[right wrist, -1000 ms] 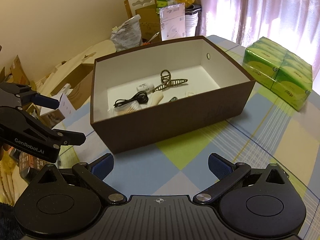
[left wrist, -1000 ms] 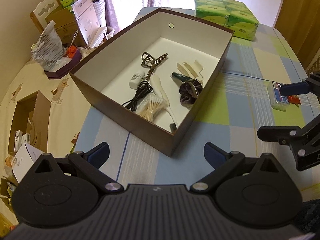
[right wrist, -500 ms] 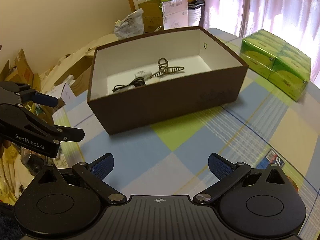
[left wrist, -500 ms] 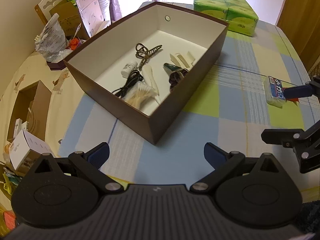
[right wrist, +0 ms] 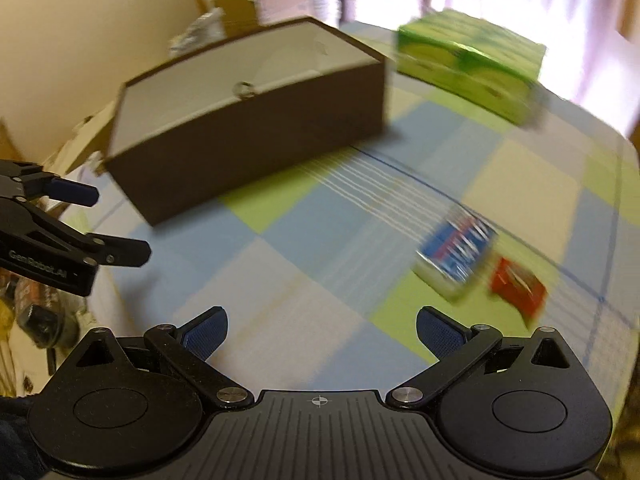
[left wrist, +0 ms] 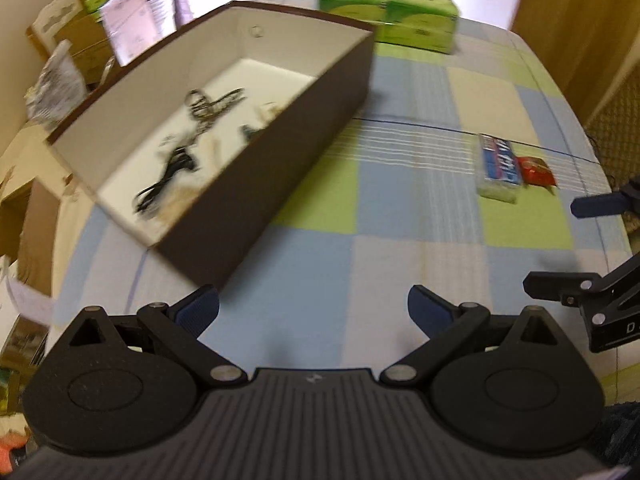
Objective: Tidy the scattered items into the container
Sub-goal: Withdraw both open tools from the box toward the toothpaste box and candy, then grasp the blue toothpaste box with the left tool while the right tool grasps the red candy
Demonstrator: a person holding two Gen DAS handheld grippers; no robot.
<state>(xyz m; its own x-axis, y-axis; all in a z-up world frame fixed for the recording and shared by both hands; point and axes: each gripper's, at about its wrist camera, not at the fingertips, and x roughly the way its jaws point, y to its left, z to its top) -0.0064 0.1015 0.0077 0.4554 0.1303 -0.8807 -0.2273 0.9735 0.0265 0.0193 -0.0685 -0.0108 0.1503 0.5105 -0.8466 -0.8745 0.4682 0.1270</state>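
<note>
A table (left wrist: 404, 216) covered in a checked cloth of blue, green and cream squares carried everything. A large brown box (left wrist: 280, 148) with a white inside sat toward the far left corner of the table, open at the top. In the left wrist view, blurred, it held a hair claw (left wrist: 210, 106), a black cable (left wrist: 168, 178) and a few pale items too smeared to tell apart. A green pack of tissue boxes (left wrist: 388, 4) stood at the far edge of the table, just beyond the box's far corner.

Two things lay loose on the cloth near the right edge, well apart from the box: a small clear case with a blue label (right wrist: 456, 256) and, just beside it on its right, a small red packet (right wrist: 518, 286). Whether the two touched could not be told through the blur.

The left gripper (left wrist: 314, 310) hovered over the near edge of the table, close to the box's near corner, its blue-padded fingers (left wrist: 200, 308) spread wide with nothing between them. The right gripper (right wrist: 322, 330) hung over the cloth nearer the case and packet, its fingers (right wrist: 438, 332) likewise wide apart and empty.

Beyond the left edge of the table, cardboard boxes and bags (left wrist: 60, 76) crowded the floor against a cream wall.
</note>
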